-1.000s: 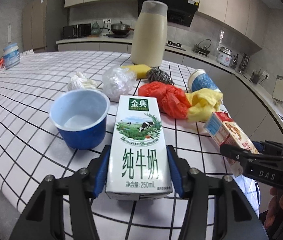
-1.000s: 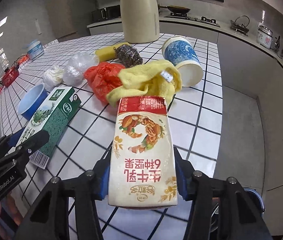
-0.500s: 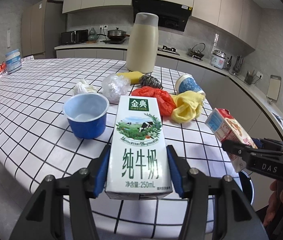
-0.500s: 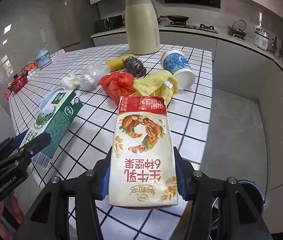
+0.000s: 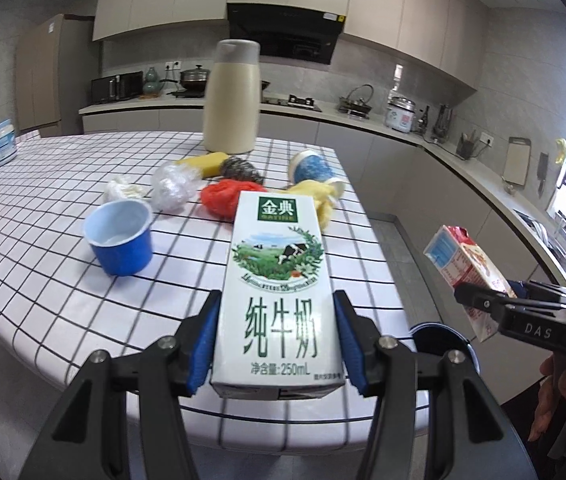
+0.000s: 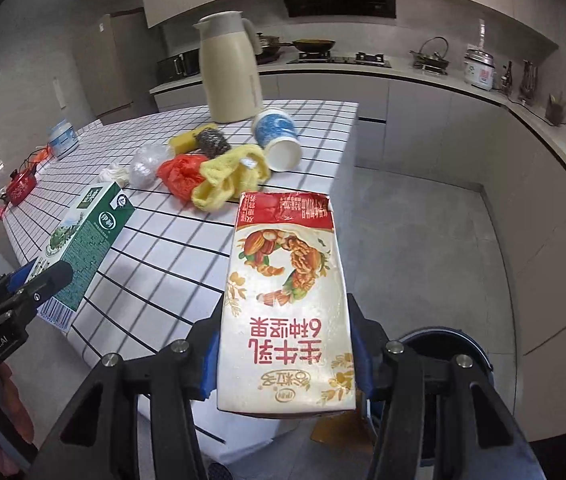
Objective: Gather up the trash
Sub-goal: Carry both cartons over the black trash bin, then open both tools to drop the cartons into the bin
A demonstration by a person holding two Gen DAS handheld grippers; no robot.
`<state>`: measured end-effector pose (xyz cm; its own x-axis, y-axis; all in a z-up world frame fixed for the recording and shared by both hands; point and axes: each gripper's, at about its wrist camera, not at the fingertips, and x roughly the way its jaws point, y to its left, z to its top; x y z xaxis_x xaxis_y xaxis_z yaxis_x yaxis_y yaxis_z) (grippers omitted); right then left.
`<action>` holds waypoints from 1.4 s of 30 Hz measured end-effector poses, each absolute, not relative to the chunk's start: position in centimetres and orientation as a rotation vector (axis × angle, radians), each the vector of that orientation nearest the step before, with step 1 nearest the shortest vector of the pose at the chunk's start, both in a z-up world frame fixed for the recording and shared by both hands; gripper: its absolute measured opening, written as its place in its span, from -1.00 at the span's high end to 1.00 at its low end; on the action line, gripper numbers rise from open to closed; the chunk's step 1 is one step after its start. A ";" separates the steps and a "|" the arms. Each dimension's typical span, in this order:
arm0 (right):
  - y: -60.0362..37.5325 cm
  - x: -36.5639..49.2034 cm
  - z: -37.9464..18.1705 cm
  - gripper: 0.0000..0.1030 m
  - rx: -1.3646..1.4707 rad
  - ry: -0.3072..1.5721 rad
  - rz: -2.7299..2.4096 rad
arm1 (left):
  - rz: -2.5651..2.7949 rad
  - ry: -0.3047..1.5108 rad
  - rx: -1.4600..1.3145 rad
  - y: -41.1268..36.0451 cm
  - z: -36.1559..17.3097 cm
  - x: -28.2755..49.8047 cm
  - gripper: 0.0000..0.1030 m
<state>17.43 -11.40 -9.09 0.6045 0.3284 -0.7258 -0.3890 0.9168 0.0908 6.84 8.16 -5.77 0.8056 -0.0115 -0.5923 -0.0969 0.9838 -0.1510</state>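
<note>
My left gripper (image 5: 277, 344) is shut on a green-and-white 250 mL milk carton (image 5: 277, 280), held in the air off the checked table's near edge. My right gripper (image 6: 285, 356) is shut on a red-and-white milk carton (image 6: 287, 300), held over the floor right of the table. Each carton also shows in the other view: the green one (image 6: 83, 252), the red one (image 5: 465, 264). A dark round bin (image 6: 447, 344) stands on the floor below the right gripper, partly hidden; its rim shows in the left wrist view (image 5: 443, 336).
On the checked table (image 5: 43, 264) lie a blue cup (image 5: 121, 238), a white wad (image 5: 123, 190), a clear plastic ball (image 5: 173, 188), a red bag (image 5: 227, 196), a yellow cloth (image 6: 227, 178), a tipped paper cup (image 6: 277, 138), a steel scourer (image 6: 213, 142), a sponge and a cream jug (image 5: 233, 96).
Both grippers have pulled back and up from the table with their cartons. The right one now hangs over the floor with the bin below it.
</note>
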 end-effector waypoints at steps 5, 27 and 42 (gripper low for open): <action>-15.4 16.7 -9.2 -0.05 -0.055 0.827 0.352 | -0.006 0.631 -0.155 5.3 -5.5 7.2 -0.07; -30.0 14.6 -11.6 -0.05 -0.006 0.870 0.185 | -0.224 0.705 -0.080 -9.4 -7.6 9.1 -0.07; -35.2 15.6 -17.1 -0.05 -0.039 0.954 0.218 | -0.295 0.845 -0.071 -16.2 -12.2 11.2 -0.07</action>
<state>15.59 -35.16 -17.09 0.5582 0.1675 -0.8126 -0.2023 0.9773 0.0625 11.18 -16.20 -12.21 0.6258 -0.2847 -0.7261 0.2284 0.9571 -0.1784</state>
